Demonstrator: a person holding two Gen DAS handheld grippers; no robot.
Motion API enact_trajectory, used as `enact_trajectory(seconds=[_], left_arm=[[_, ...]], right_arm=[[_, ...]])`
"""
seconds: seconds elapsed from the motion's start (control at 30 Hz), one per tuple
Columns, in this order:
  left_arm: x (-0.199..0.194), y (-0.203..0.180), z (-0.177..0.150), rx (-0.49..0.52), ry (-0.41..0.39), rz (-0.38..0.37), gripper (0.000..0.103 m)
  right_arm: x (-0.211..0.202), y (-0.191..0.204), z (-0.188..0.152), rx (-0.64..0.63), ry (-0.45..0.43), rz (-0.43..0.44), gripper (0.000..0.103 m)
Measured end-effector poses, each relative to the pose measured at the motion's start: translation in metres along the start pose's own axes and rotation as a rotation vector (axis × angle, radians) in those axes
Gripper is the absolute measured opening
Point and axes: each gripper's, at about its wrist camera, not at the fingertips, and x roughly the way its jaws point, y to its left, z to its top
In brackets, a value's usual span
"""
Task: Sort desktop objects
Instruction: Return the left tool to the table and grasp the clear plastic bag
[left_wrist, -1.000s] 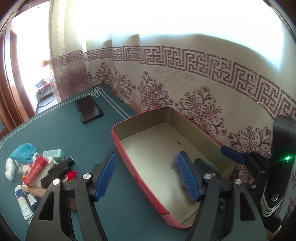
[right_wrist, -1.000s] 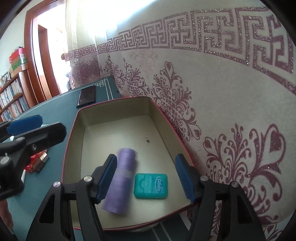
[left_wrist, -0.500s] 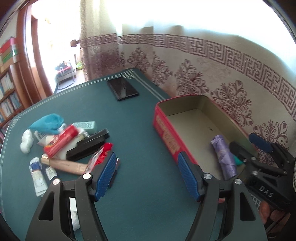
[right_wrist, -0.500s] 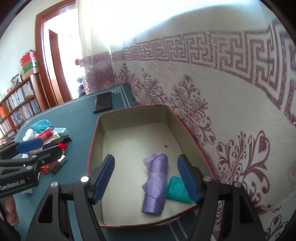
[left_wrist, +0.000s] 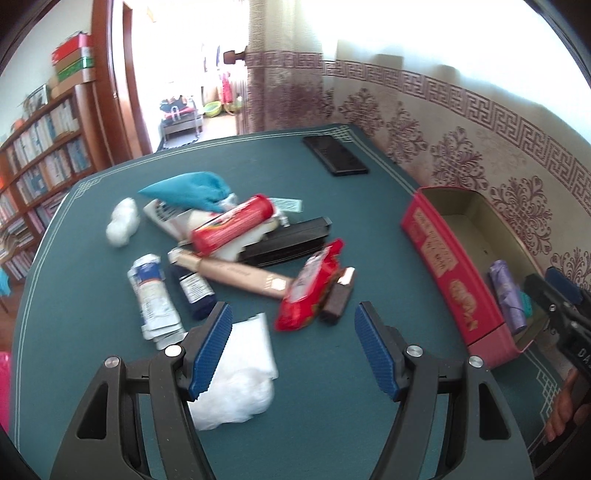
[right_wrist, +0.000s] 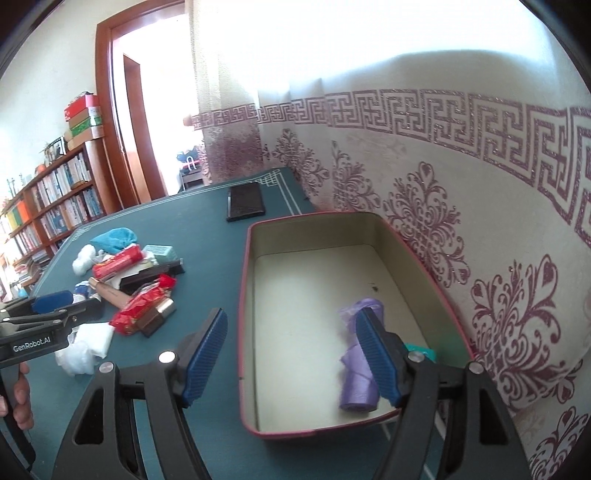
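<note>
Two claws are in play here and both are sitting empty. The left claw (left_wrist: 291, 343) is hanging released over the desk (left_wrist: 332, 424), jaws spread wide with nothing between them, angled down at the near edge of the clutter pile in the middle of its frame. The right claw (right_wrist: 291, 354) is also released. Its jaws have just been opening, and nothing is being pinched; it's straddling the near left wall of the red tin box (right_wrist: 243, 295), with the purple roll (right_wrist: 360, 369) lying loose on the box floor behind its right finger and a teal floss case (right_wrist: 421, 352) peeking out beside that.

What I'd be worrying about: that pile is a mess. The red snack packet (left_wrist: 310, 291) is lying partly over the tan tube (left_wrist: 240, 275) and right against a brown wrapped bar (left_wrist: 338, 297), so a wide grab is probably catching two things at once or shoving the neighbours around. The crumpled white plastic bag (left_wrist: 240, 373) is sitting partly under the left finger near the bottom of the frame, and it could get snagged by accident. The left view is also looking a bit blurry, so rushing in could mean a sloppy grip.

The red tube (left_wrist: 232, 227), black case (left_wrist: 284, 242) and blue cloth (left_wrist: 192, 190) are waiting further up the frame.
</note>
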Motion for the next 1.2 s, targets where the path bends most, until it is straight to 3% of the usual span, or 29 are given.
enact_trajectory(seconds=[0.13, 0.3, 0.7, 1.13, 1.2], left_arm=[[0.001, 0.026, -0.011, -0.036, 0.023, 0.022, 0.072], [0.005, 0.050, -0.025, -0.093, 0.051, -0.007, 0.072], [0.027, 0.058, -0.044, -0.082, 0.120, -0.051, 0.072], [0.034, 0.062, -0.053, -0.078, 0.143, -0.130, 0.072], [0.034, 0.059, -0.056, -0.064, 0.148, -0.133, 0.066]], right_arm=[[-0.005, 0.014, 0.001, -0.012, -0.010, 0.021, 0.079], [-0.004, 0.031, 0.000, -0.017, 0.001, 0.049, 0.080], [0.002, 0.067, -0.004, -0.074, 0.044, 0.079, 0.080], [0.021, 0.093, -0.004, -0.081, 0.129, 0.123, 0.080], [0.025, 0.098, -0.003, -0.087, 0.136, 0.126, 0.080]])
